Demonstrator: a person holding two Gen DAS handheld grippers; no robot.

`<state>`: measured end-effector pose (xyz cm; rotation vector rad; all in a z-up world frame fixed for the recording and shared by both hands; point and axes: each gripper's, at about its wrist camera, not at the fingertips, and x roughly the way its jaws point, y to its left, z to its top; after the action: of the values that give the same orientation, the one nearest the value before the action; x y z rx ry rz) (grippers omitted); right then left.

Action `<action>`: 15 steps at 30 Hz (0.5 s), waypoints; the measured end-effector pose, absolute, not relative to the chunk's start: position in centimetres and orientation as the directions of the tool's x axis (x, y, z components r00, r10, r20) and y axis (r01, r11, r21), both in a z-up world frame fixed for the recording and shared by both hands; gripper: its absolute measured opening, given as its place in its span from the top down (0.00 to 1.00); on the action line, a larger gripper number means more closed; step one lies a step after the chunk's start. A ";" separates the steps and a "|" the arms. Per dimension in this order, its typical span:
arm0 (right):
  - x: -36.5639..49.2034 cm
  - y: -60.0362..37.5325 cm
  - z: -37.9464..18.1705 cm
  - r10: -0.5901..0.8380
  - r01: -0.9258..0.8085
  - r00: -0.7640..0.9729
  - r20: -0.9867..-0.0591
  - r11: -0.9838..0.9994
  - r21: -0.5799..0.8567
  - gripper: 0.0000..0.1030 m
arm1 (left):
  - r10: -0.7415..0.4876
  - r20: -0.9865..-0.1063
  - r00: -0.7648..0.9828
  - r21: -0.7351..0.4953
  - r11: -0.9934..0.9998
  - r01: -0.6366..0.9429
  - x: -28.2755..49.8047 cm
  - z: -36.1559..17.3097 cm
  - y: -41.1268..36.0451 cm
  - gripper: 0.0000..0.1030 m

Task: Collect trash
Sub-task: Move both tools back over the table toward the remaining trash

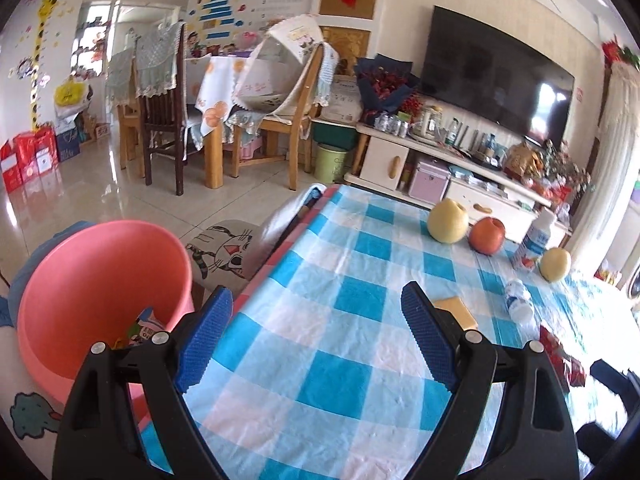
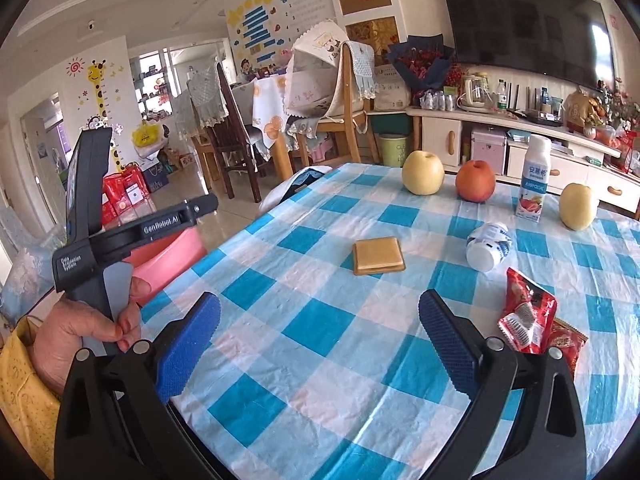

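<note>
Bright daylight; fisheye-warped edges; right side blurred

A family living room: television (image 2: 528,20) on the wall, dining chairs (image 2: 236,136), giraffe height chart (image 2: 100,96).

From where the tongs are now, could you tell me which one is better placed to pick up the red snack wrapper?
Right: the red snack wrapper lies beside the open right tongs; the left tongs sit by the pink bin.

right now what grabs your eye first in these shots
The blue-and-white checked tablecloth dominates, with a red apple between two yellow ones along its far edge. A pink bin stands on the floor off the table's left side, and a torn red wrapper lies near the right gripper.
</note>
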<state>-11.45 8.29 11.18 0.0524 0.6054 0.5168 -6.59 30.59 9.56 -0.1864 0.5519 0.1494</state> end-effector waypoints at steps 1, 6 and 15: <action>-11.4 7.9 11.2 0.477 -0.444 0.702 -0.529 0.874 0.198 0.05 | 0.086 -0.533 0.842 -0.120 0.977 -0.176 -6.6 9.5 29.9 0.16; -11.0 5.4 11.4 0.445 -0.410 0.731 -0.517 0.893 0.188 0.05 | 0.048 -0.540 0.840 -0.093 0.989 -0.116 -6.8 9.2 27.3 0.16; -9.3 0.9 11.1 0.412 -0.335 0.723 -0.554 0.911 0.241 0.05 | -0.010 -0.557 0.831 -0.045 0.999 -0.018 -6.7 8.4 22.3 0.16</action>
<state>-9.35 0.92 11.06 0.1267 0.6412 0.4136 -6.74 22.26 8.39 -0.0487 0.5905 0.0043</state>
